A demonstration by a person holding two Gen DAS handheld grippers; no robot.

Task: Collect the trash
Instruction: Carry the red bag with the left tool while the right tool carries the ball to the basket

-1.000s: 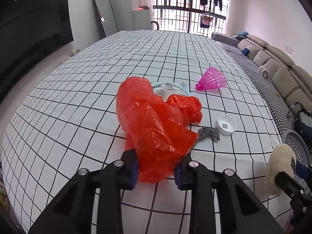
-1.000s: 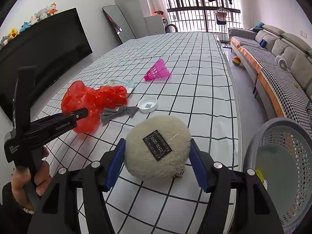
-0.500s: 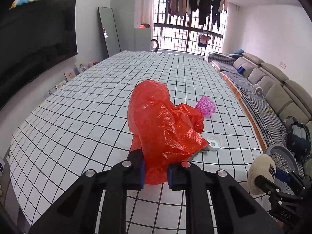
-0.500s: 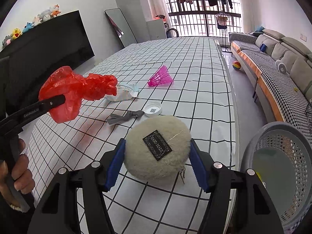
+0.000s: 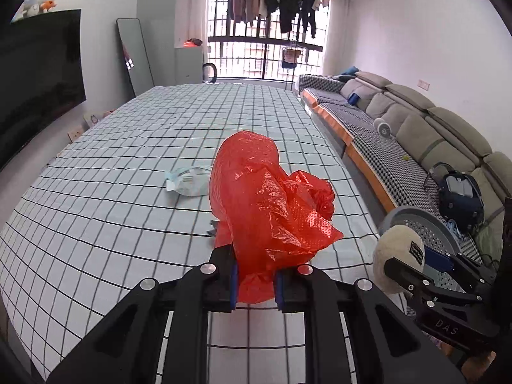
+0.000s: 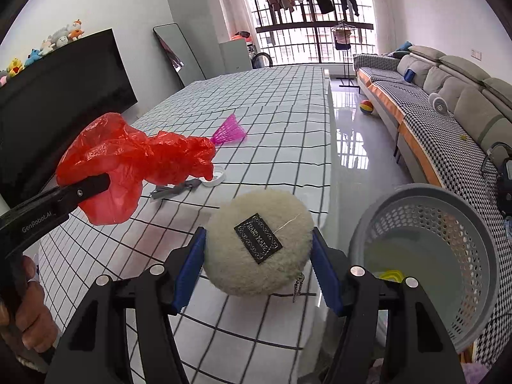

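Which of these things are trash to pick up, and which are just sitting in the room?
Part of the job:
red bag, held in the left gripper
fluffy puff, held in the right gripper
mask, pink shuttlecock, white cap, grey bow
basket for the trash

Just lying about:
sofa
ball
plush toys
mirror

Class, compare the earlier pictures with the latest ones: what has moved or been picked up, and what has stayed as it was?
The left hand-held gripper closed on the red plastic bag and lifted it off the checked table, uncovering the face mask. The right hand-held gripper kept its hold on the fluffy round pouch, now nearer the grey basket. Shuttlecock, white cap and grey bow stayed put.
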